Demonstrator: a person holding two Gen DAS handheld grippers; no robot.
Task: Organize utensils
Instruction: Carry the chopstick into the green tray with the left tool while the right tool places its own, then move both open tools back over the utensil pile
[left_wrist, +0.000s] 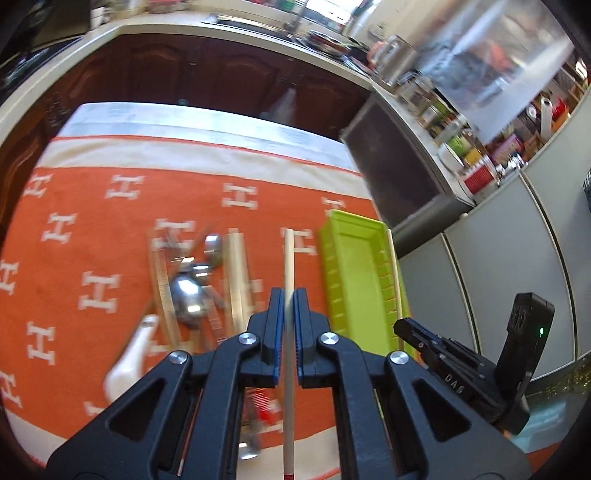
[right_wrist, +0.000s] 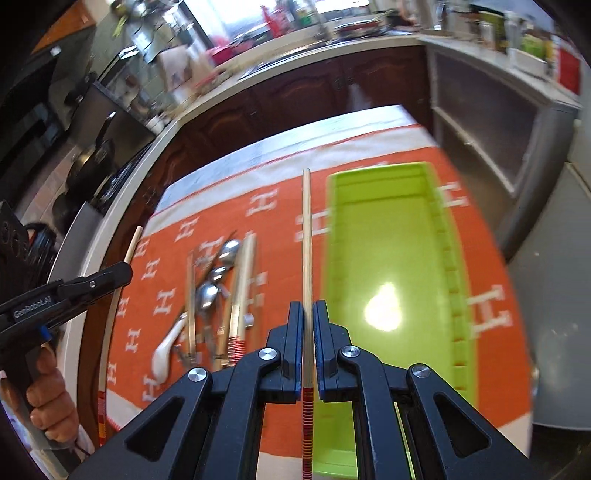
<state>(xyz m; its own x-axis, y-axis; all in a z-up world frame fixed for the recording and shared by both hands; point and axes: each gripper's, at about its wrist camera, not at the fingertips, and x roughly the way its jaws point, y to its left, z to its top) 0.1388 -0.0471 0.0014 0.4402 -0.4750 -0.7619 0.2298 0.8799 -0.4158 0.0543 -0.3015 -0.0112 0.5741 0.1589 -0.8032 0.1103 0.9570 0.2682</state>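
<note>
A worktop (left_wrist: 92, 192) covered by an orange cloth patterned with white H shapes is seen from both wrist cameras.

The left tool (left_wrist: 289, 295) is clenched on a pale wooden chopstick (left_wrist: 288, 266), which is gripped between the blue pads and runs forward past the fingertips over the cloth. In the right wrist view this same tool (right_wrist: 123, 271) is seen at the left edge, carried by a hand (right_wrist: 48, 402), with its chopstick (right_wrist: 131, 245) projecting beyond the tip and its red-banded rear end trailing back below.

The right tool (right_wrist: 308, 306) is clenched on a second chopstick (right_wrist: 306, 236), held between its pads; the shaft points forward, just left of the tray, and its red-striped end passes back under the jaws. In the left wrist view this tool (left_wrist: 402, 325) is seen at the lower right, with its chopstick (left_wrist: 393, 273) lying along the right side of the tray.

A lime-green rectangular tray (right_wrist: 391, 236) is placed on the right part of the cloth, and nothing is seen on the visible part of its floor; it is also seen in the left wrist view (left_wrist: 354, 280).

A heap of utensils is left on the cloth to the left of the tray: metal spoons (right_wrist: 208, 293), further wooden chopsticks (right_wrist: 245, 280) with red bands, and a white ceramic spoon (right_wrist: 164, 356). The heap is blurred, so single pieces are told apart only in part.
</note>
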